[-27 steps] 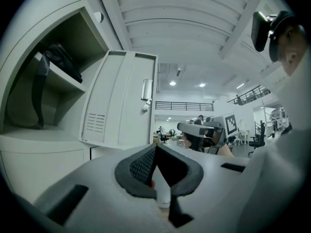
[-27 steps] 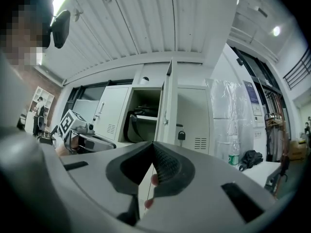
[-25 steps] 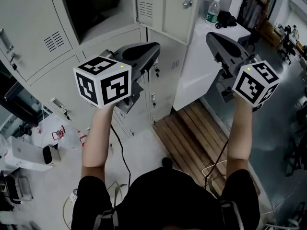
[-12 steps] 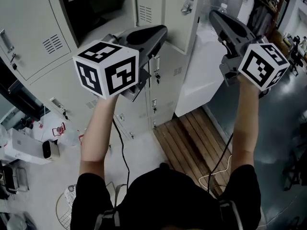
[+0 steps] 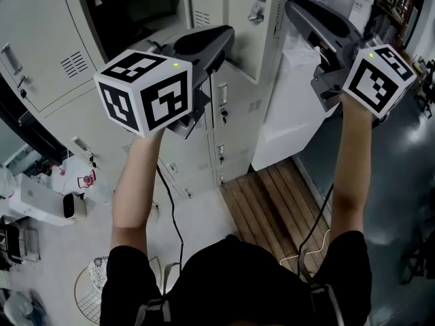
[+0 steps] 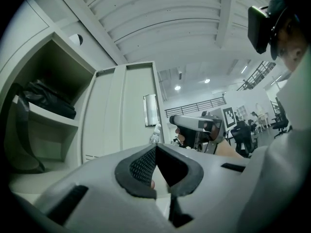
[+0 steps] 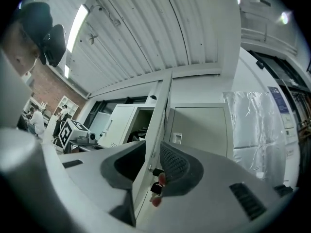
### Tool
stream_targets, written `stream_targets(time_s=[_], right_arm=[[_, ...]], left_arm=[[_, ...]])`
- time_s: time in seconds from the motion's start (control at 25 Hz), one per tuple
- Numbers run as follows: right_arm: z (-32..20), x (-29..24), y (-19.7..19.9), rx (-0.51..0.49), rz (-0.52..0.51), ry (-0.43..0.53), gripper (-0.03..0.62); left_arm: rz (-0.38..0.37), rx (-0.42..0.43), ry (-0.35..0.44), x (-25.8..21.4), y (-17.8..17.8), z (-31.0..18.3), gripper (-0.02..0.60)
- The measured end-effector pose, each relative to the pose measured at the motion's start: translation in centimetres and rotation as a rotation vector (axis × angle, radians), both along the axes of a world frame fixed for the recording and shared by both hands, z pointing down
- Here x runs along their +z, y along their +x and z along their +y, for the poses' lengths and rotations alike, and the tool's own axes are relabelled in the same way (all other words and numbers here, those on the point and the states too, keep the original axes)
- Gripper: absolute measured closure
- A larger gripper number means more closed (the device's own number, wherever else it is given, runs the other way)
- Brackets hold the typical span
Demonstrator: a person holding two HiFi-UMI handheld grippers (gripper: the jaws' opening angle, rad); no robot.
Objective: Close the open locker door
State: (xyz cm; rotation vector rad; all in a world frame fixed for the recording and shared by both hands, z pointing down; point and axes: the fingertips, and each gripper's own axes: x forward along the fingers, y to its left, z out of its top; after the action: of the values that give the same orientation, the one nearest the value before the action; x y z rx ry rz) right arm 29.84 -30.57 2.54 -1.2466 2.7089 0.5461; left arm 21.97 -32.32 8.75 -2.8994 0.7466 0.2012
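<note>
The open locker compartment (image 5: pixel 132 5) is dark inside and holds a black bag (image 6: pixel 46 101). Its grey door (image 5: pixel 238 15) stands swung out to the right of it, handle (image 6: pixel 150 109) near the free edge. My right gripper (image 5: pixel 293 9) is raised at that edge. Its jaws have just been opening and stand open (image 7: pixel 153 152), with the door's edge (image 7: pixel 158 120) and hanging keys (image 7: pixel 155 187) showing in the gap; I cannot tell whether they touch. My left gripper (image 5: pixel 219 43) is held up in front of the door, its jaws (image 6: pixel 155 149) shut and empty.
A closed locker (image 7: pixel 199 130) is right of the door's edge. Lower lockers with keys (image 5: pixel 222 114) are below. A plastic-wrapped white cabinet (image 5: pixel 292 107) stands right, a wooden pallet (image 5: pixel 272 195) on the floor. A vented grey door (image 5: pixel 47 53) and floor clutter (image 5: pixel 47 202) are left.
Both grippers have risen and moved toward the upper lockers. The right gripper has come up beside the open door's edge.
</note>
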Motion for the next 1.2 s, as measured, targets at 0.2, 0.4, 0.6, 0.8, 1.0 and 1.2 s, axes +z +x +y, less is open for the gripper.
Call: stream_targets(time_s=[0.2,0.4,0.6,0.8,1.0,1.2], right_arm=[[-0.4,-0.6,-0.2,-0.056,0.011,0.011,0.486],[-0.8,-0.8,-0.7,-0.112,0.021,0.02,0.484],[-1.3,-0.8,-1.1,-0.171,0.012,0.01,0.484],[-1.2,-0.8,-1.1,-0.192,0.004,0.007,0.484],[-1.2,-0.8,-1.1,-0.209,-0.014,-0.011,0.484],[-0.9,-0.9,-1.9,-0.229,-0.015,-0.009,0.484]], left_arm=[[0.007,-0.031,0.012,-0.5,0.6,-0.2,0.565],[0.004,-0.07,0.017,-0.4,0.8,-0.2,0.565],[0.005,-0.1,0.022,-0.3,0.5,-0.3,0.565],[0.005,-0.104,0.03,-0.4,0.0,0.2,0.565],[0.002,-0.097,0.031,-0.4,-0.7,0.1,0.565],[0.003,-0.092,0.024,-0.3,-1.7,-0.3,0.565]])
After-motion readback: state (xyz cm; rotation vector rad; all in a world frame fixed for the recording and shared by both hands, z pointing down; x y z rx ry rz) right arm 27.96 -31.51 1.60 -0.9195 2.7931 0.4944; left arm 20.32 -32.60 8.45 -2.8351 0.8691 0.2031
